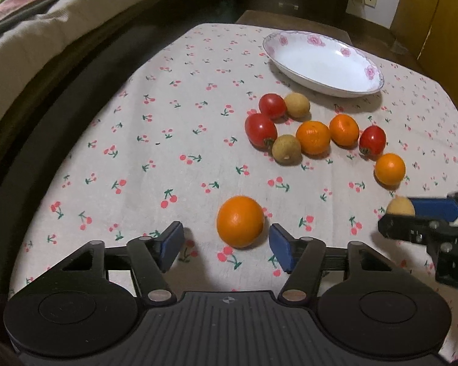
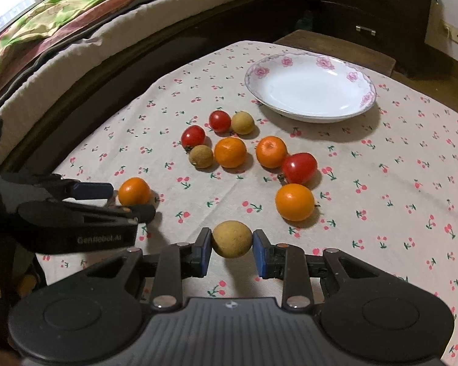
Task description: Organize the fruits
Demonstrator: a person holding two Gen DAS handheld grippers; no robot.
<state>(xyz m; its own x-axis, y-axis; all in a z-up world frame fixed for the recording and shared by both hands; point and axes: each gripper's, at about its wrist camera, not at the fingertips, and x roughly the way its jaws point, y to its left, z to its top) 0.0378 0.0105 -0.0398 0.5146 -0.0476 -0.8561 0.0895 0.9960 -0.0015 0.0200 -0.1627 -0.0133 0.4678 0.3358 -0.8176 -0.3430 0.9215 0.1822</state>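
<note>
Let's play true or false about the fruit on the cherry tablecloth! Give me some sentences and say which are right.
1. The flowered plate has fruit in it. False: it holds nothing.
2. The right gripper is shut on a tan longan. True.
3. The left gripper already squeezes an orange. False: its pads stand apart from the orange, which sits on the tablecloth between them.
4. Three red tomatoes lie on the cloth. True.
5. Every fruit is orange. False: some are red tomatoes or tan longans.
</note>
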